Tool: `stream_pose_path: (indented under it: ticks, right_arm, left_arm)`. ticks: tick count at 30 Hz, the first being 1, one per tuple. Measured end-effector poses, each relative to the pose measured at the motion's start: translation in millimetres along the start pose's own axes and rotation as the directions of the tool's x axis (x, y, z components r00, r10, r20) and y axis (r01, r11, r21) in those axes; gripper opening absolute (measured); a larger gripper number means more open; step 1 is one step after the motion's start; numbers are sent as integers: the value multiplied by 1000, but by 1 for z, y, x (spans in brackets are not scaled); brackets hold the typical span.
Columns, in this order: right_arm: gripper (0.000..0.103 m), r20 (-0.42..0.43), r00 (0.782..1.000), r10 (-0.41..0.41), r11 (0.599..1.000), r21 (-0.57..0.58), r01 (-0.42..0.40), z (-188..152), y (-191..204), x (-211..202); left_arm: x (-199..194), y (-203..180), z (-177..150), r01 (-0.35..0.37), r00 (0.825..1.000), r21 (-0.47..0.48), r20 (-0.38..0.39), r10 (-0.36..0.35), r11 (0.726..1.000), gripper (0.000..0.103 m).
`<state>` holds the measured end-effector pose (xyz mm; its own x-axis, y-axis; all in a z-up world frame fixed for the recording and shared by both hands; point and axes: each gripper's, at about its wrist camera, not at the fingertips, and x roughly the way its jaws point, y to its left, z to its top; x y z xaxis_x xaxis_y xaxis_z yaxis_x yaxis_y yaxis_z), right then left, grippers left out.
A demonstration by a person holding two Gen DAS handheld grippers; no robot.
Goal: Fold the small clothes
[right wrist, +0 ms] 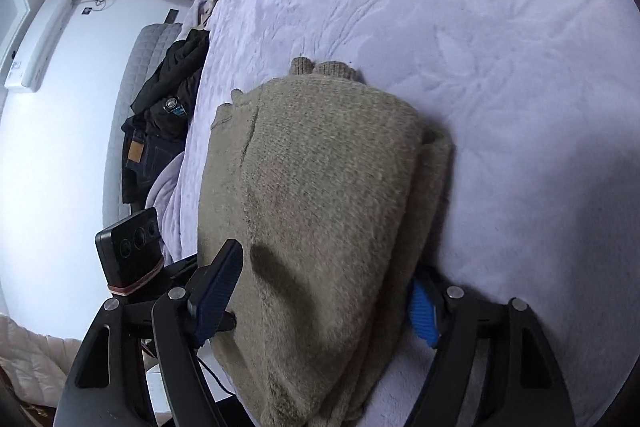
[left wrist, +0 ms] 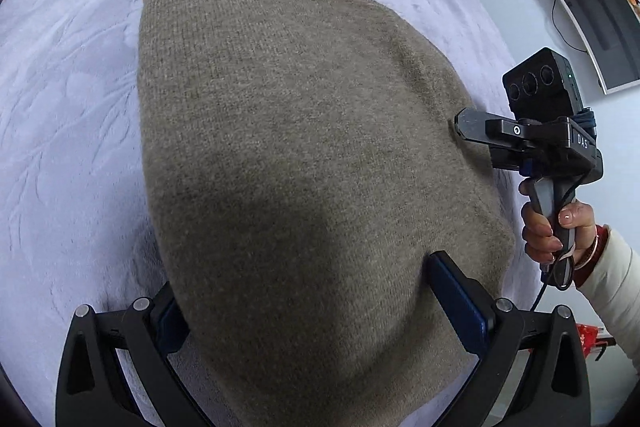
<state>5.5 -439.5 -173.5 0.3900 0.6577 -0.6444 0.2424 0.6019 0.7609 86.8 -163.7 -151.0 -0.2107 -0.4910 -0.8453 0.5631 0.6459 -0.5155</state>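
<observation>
Two grippers at work over one folded tan sweater (left wrist: 304, 155), flat on lavender bedding (left wrist: 68, 131). Left gripper (left wrist: 320, 307) spread wide, straddling the near end of the knit, pads off the fabric. Right gripper (right wrist: 320, 291) likewise spread across the folded bundle, pinching nothing. Lettering "DAS" legible on the right gripper's black body. Brown leather patch on dark jeans (right wrist: 138, 151) at far left, print unreadable.

Folded sweater (left wrist: 304, 163) on the bedspread (left wrist: 72, 115) — dark clothes (right wrist: 168, 99) beyond its edge.
</observation>
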Motion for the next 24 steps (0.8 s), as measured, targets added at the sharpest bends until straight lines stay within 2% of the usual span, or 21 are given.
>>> stream_pose_path:
  ticks: [2,3,4,5,6,8,9,16,24]
  right_arm:
    - [78,10,1000,8,1000,18,-8,2,0,5]
    - [69,20,1000,5,999,45,-6,3,-1,6]
    - [48,20,1000,1,998,67,-2,3,-3,7]
    - [41,17,1000,16,995,93,-17,2,-5,8]
    - [38,25,999,44,992,120,-46,0,-6,8]
    - [35,51,998,37,992,122,-43,-3,1,6]
    - [35,60,997,41,991,125,-48,-3,4,5]
    - [34,106,990,96,981,158,-112,-13,38,-4]
    - [34,104,987,125,975,174,-141,-42,89,-9]
  left_arm:
    - [-1,0,-1,-4,1000,-8,15,4,1000,100]
    - [-3,-1,-1,-15,999,-10,32,15,1000,96]
    - [-7,-2,-3,-27,999,-6,46,27,1000,87]
    - [-11,-3,-5,-31,998,2,56,31,1000,77]
    - [-14,-3,-7,-29,998,8,65,28,1000,72]
    - [-25,-4,-9,-20,996,18,83,18,1000,53]
    - [-30,-5,-10,-9,996,26,90,6,1000,50]
    - [-59,-13,-20,56,990,31,125,-59,998,47]
    - [-113,-11,-55,95,983,35,157,-99,995,47]
